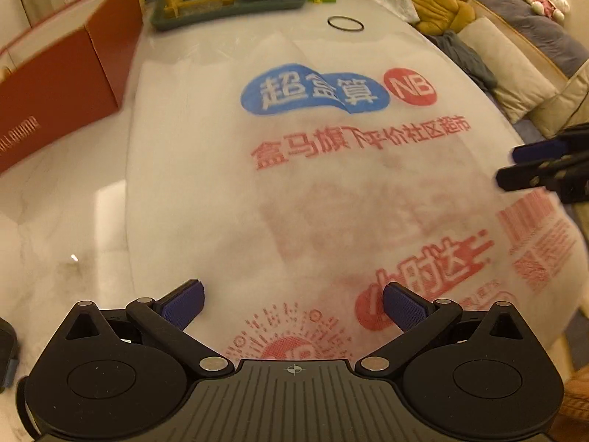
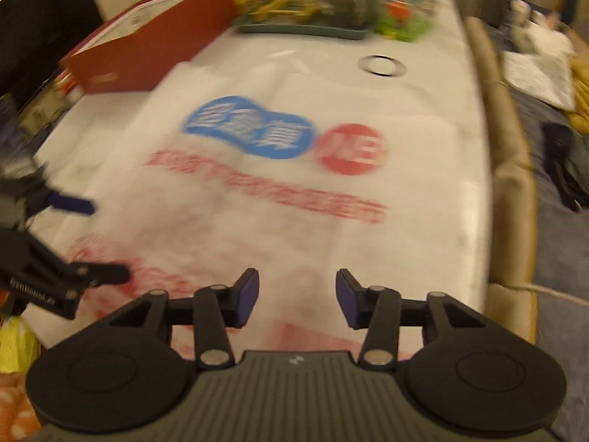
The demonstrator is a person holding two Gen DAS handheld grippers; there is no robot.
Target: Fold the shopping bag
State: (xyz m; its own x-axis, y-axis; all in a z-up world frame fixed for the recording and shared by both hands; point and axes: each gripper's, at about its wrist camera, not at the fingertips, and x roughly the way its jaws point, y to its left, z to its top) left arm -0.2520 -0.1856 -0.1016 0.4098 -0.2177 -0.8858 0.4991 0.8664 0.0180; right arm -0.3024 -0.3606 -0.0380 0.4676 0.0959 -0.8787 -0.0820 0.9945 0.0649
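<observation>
Bag (image 1: 331, 191) flat on table (image 1: 66, 221); tray (image 1: 228, 11) holds glassware. Both grippers (image 1: 292, 307) (image 2: 296, 296) gape, empty. Left view only: plush cat (image 1: 441, 0).

One shopping bag (image 1: 331, 169); two grippers, left (image 1: 292, 307) and right (image 2: 296, 298); one red box (image 1: 62, 70); one black ring (image 1: 345, 23); one green tray (image 1: 228, 9); apparently two plush toys (image 1: 440, 2).
</observation>
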